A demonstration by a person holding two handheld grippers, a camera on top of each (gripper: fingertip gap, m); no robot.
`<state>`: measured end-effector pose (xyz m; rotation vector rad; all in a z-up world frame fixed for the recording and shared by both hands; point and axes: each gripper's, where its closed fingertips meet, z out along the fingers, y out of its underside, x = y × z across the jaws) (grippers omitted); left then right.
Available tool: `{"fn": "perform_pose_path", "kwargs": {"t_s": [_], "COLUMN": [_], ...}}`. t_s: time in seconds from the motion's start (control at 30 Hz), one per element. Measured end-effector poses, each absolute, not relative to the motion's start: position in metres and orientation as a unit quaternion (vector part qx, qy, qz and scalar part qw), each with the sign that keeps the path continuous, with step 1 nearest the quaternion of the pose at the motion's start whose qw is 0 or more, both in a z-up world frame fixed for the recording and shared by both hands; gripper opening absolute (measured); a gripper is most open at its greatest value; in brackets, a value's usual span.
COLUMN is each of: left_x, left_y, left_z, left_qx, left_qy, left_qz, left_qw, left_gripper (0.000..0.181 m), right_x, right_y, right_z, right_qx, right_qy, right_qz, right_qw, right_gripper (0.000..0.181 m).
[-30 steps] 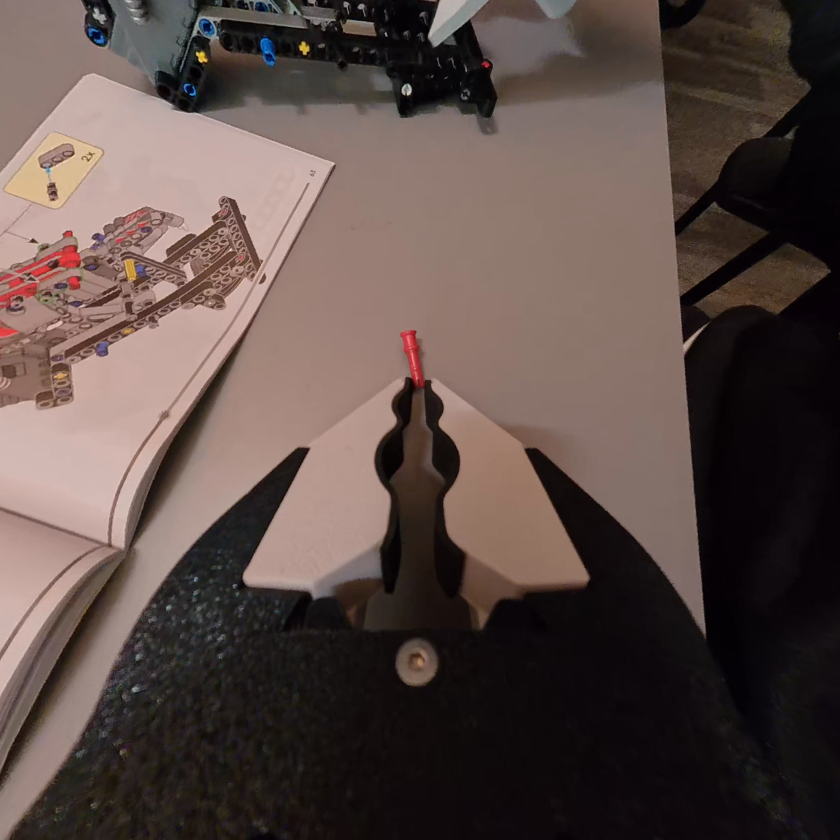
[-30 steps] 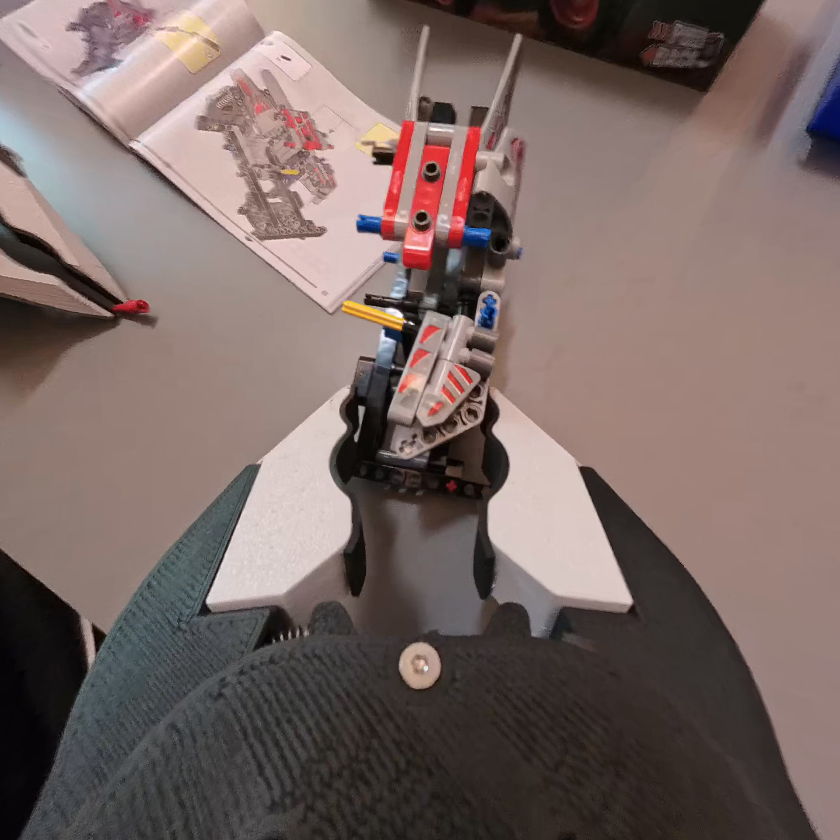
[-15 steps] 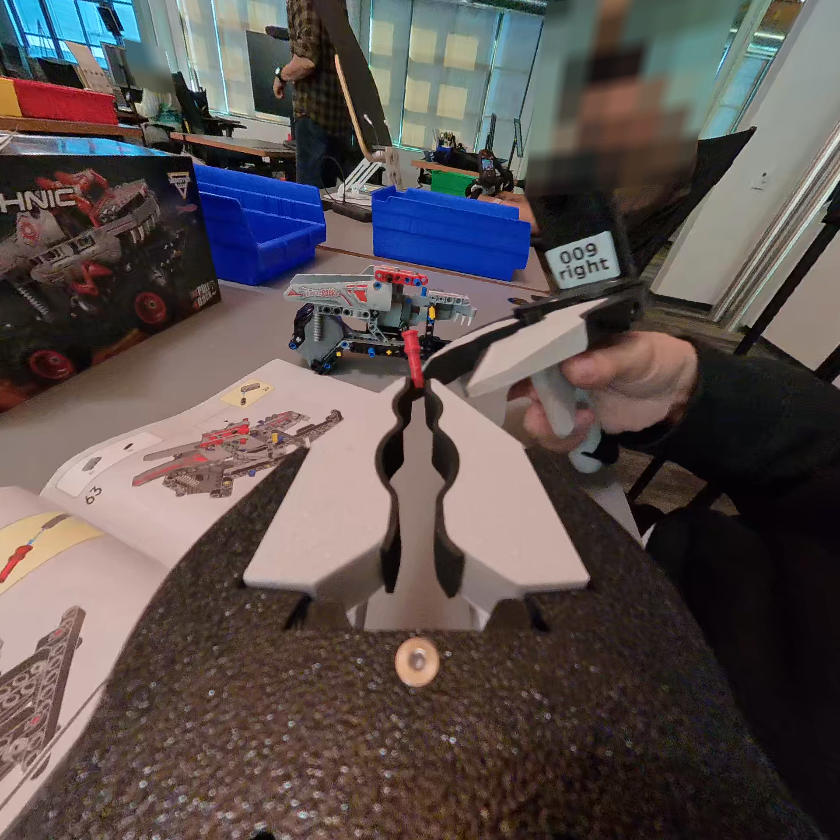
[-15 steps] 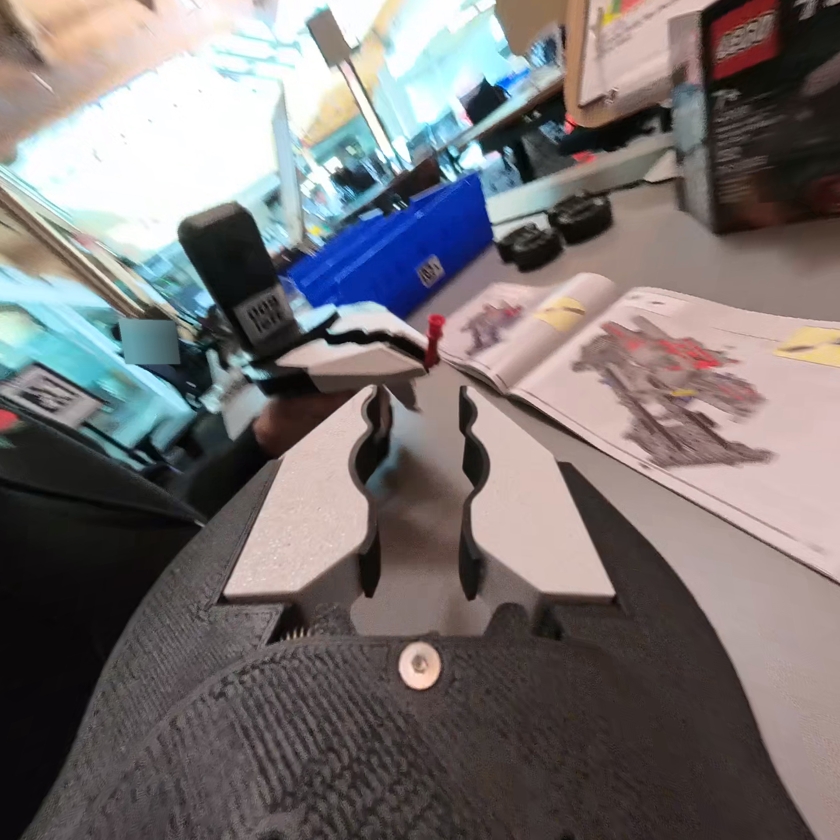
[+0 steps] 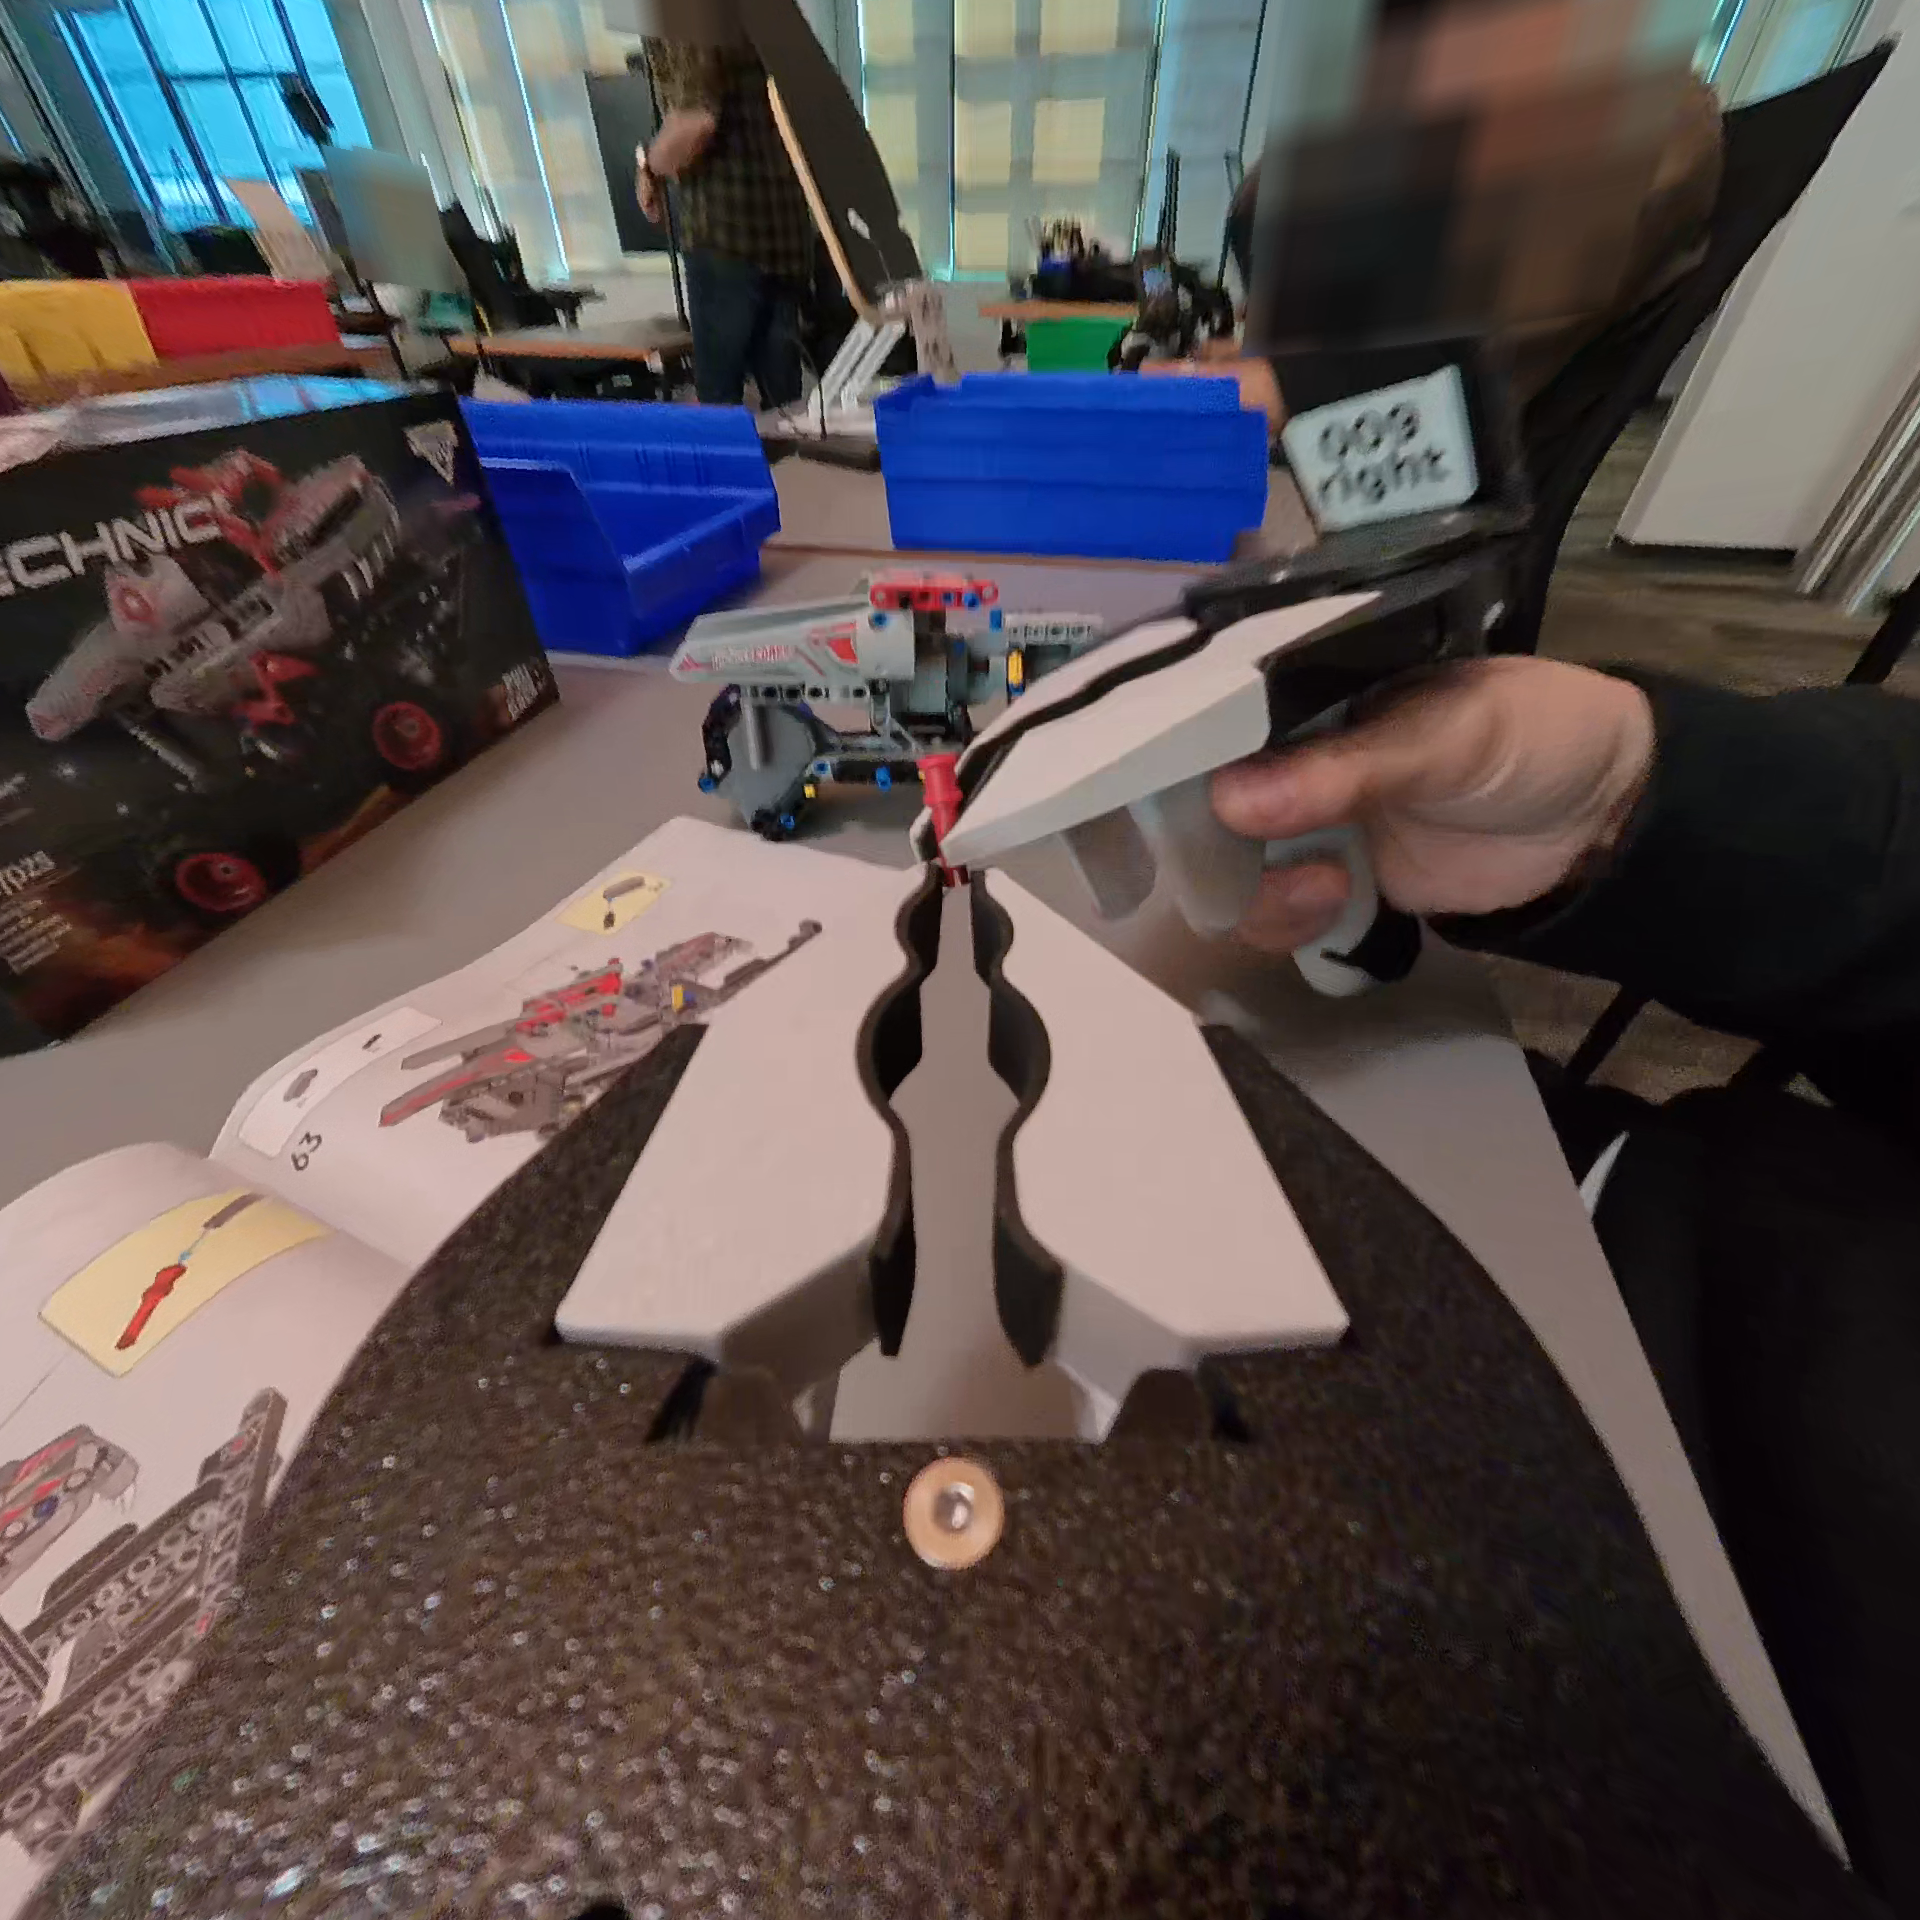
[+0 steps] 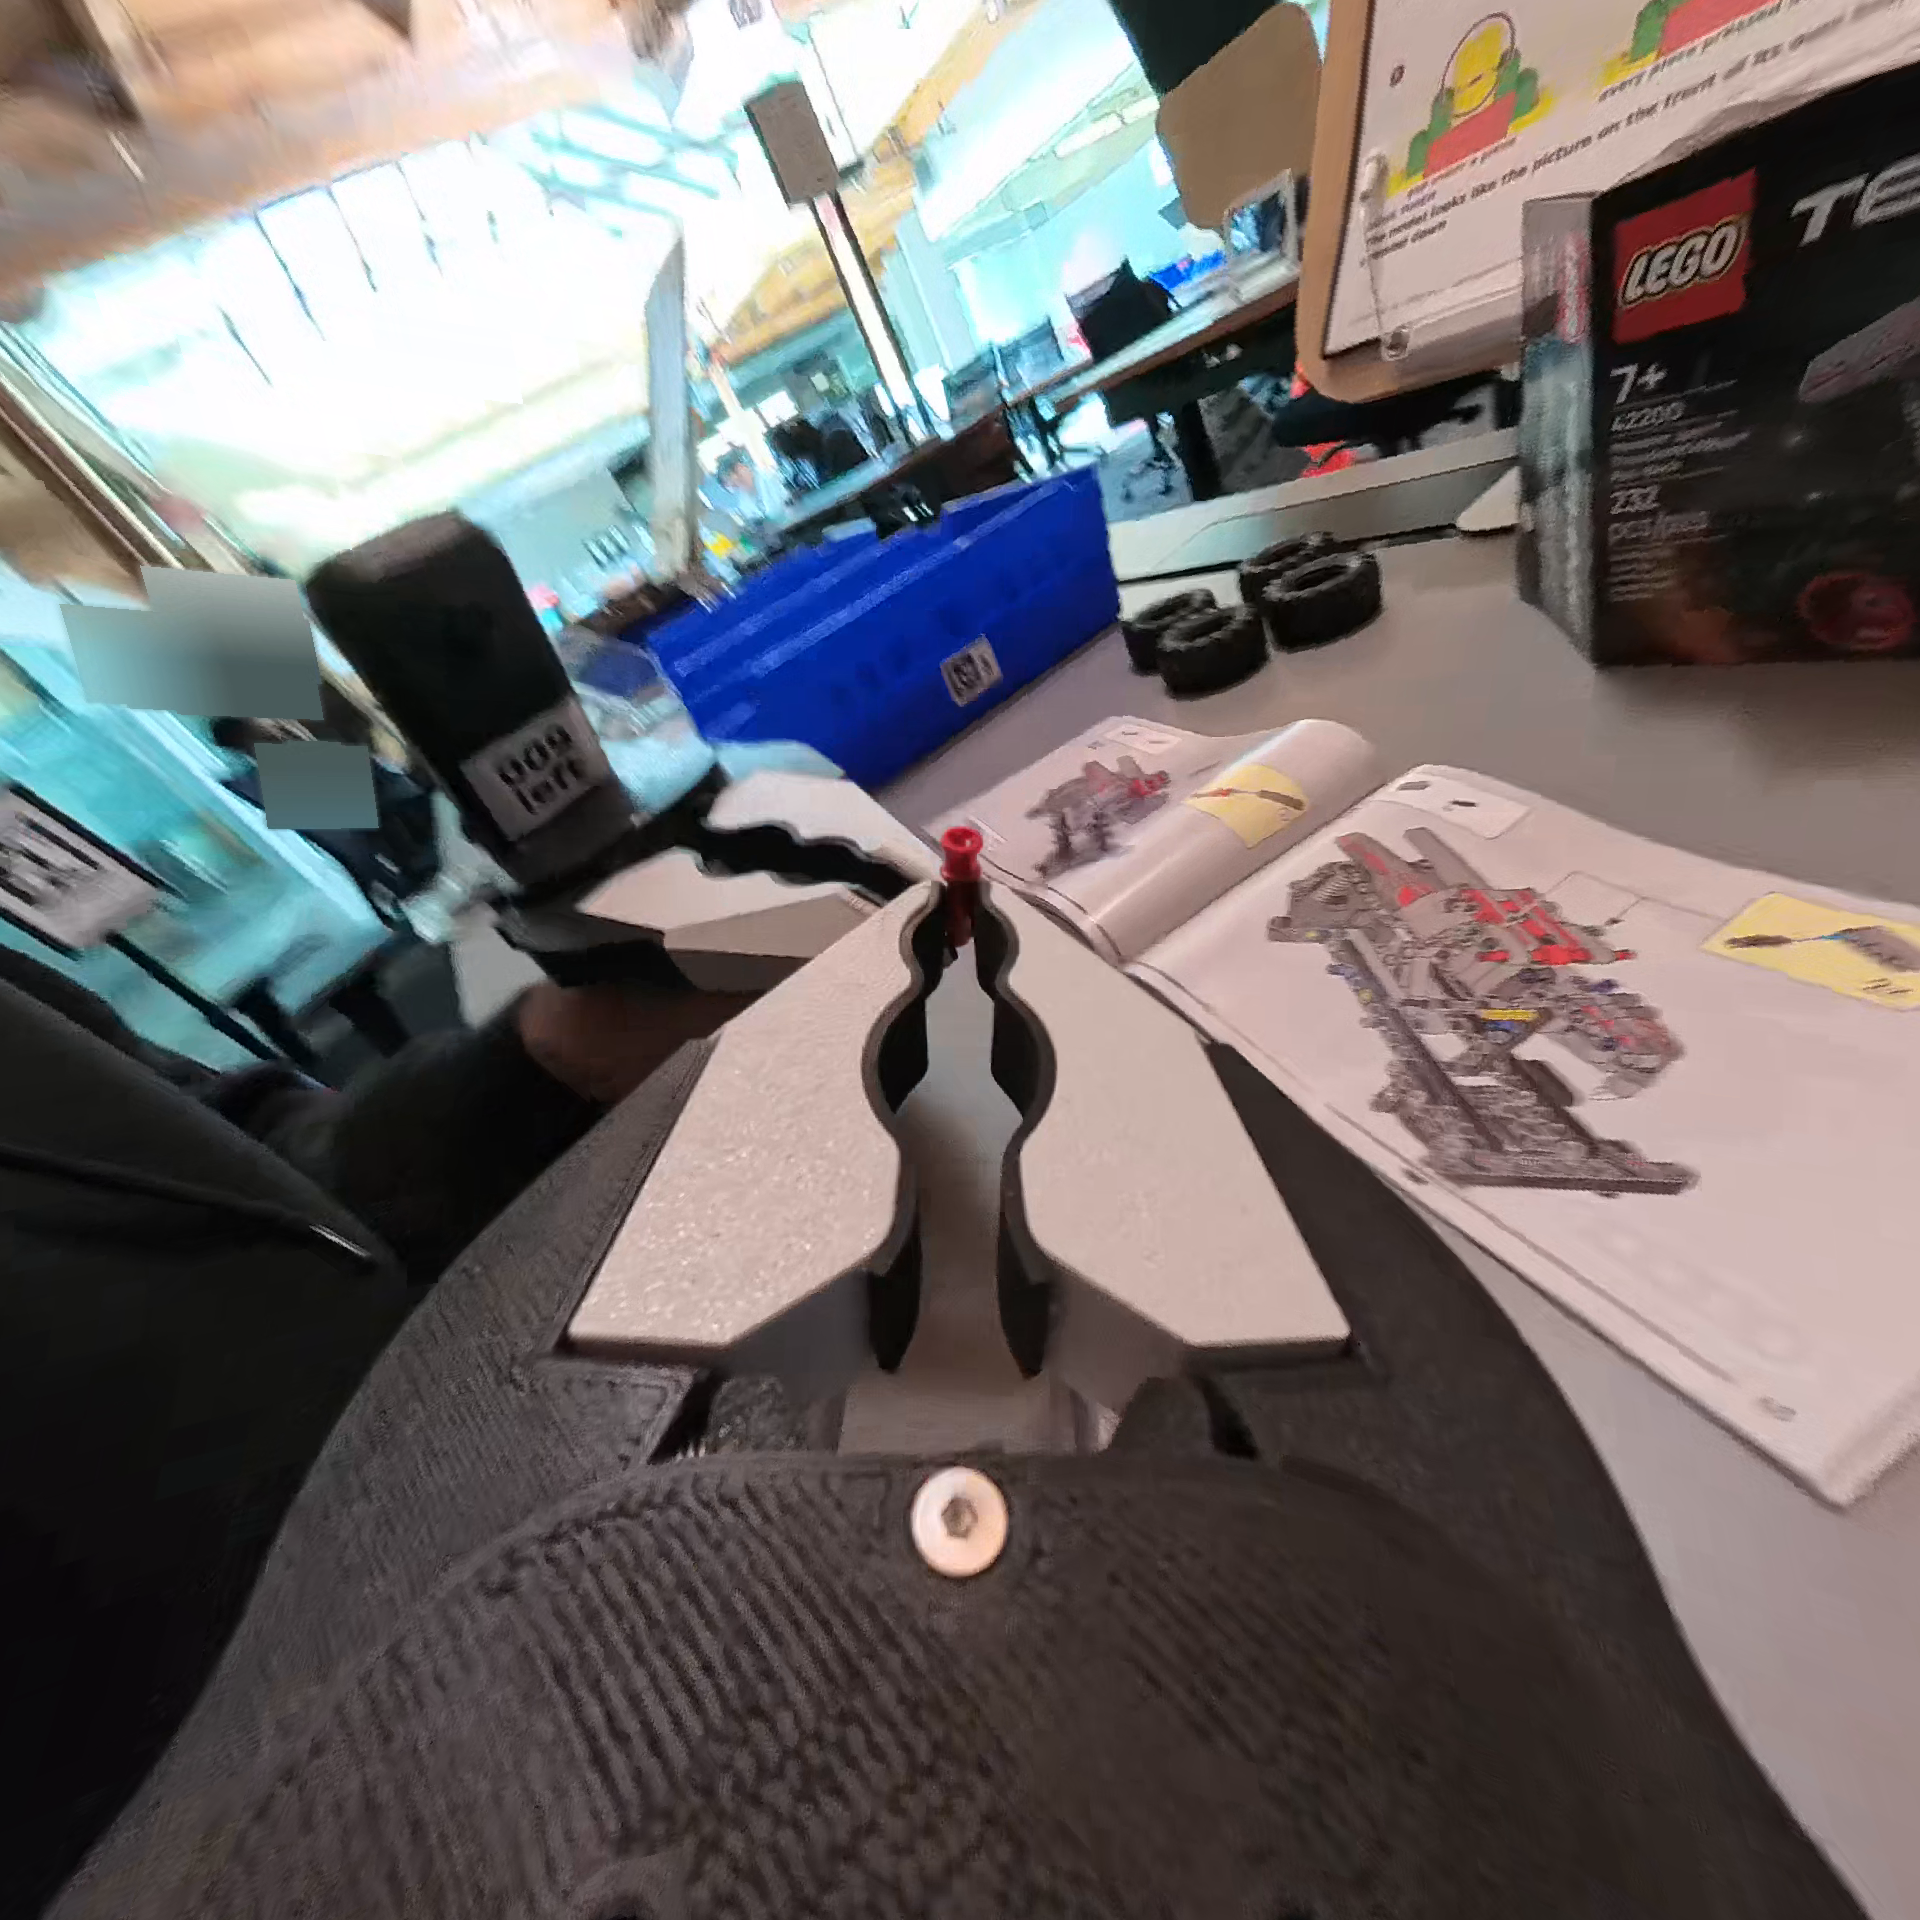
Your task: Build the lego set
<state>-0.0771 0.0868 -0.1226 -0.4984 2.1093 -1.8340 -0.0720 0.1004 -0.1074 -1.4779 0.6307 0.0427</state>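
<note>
Box (image 5: pixel 218 644) sits far left on the table (image 5: pixel 623 748), manual (image 5: pixel 436 1049) open beside it, blue bins (image 5: pixel 1070 478) behind. Model (image 5: pixel 862 686) stands mid-table, nobody touching it. Left gripper (image 5: pixel 951 883) is pinched onto the red pin (image 5: pixel 940 795), which pokes up from its tips. Right gripper (image 6: pixel 956 930), held in a hand (image 5: pixel 1455 790), has clamped the same pin too. Tires (image 6: pixel 1247 613) lie farther right.
</note>
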Motion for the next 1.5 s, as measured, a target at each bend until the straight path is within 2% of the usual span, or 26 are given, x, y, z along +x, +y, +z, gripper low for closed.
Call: {"fn": "perform_pose_path", "kwargs": {"t_s": [0.13, 0.27, 0.33, 0.53, 0.7, 1.03, 1.07, 1.13, 1.4, 1.5], "left_x": [-0.082, -0.080, -0.078, -0.074, -0.073, -0.075, -0.074, -0.072, -0.071, -0.069], "left_y": [0.084, 0.087, 0.090, 0.091, 0.094, 0.092, 0.092, 0.095, 0.097, 0.100], "left_z": [-0.139, -0.141, -0.144, -0.154, -0.158, -0.164, -0.164, -0.164, -0.158, -0.152], "left_qx": [-0.162, -0.173, -0.188, -0.198, -0.190, -0.179, -0.184, -0.191, -0.199, -0.202], "left_qy": [0.773, 0.777, 0.778, 0.792, 0.803, 0.817, 0.816, 0.813, 0.801, 0.792], "left_qz": [-0.599, -0.592, -0.587, -0.561, -0.542, -0.526, -0.525, -0.526, -0.543, -0.554], "left_qw": [0.129, 0.124, 0.122, 0.134, 0.159, 0.154, 0.157, 0.163, 0.157, 0.160], "left_gripper": [0.023, 0.026, 0.025, 0.022, 0.004, 0.021, 0.021, 0.004, 0.003, 0.003], "right_x": [-0.064, -0.055, -0.052, -0.059, -0.059, -0.056, -0.056, -0.057, -0.057, -0.054], "right_y": [0.091, 0.076, 0.073, 0.088, 0.097, 0.097, 0.097, 0.099, 0.101, 0.095], "right_z": [-0.123, -0.142, -0.153, -0.162, -0.158, -0.168, -0.168, -0.167, -0.162, -0.161], "right_qx": [-0.751, -0.817, -0.822, -0.806, -0.777, -0.763, -0.761, -0.756, -0.749, -0.753], "right_qy": [0.215, 0.065, 0.017, -0.052, -0.099, -0.139, -0.142, -0.153, -0.143, -0.122], "right_qz": [-0.174, -0.411, -0.469, -0.507, -0.559, -0.586, -0.589, -0.593, -0.591, -0.583], "right_qw": [0.599, 0.400, 0.322, 0.302, 0.271, 0.234, 0.232, 0.232, 0.263, 0.279], "right_gripper": [0.003, 0.003, 0.004, 0.003, 0.004, 0.003, 0.003, 0.003, 0.004, 0.013]}}
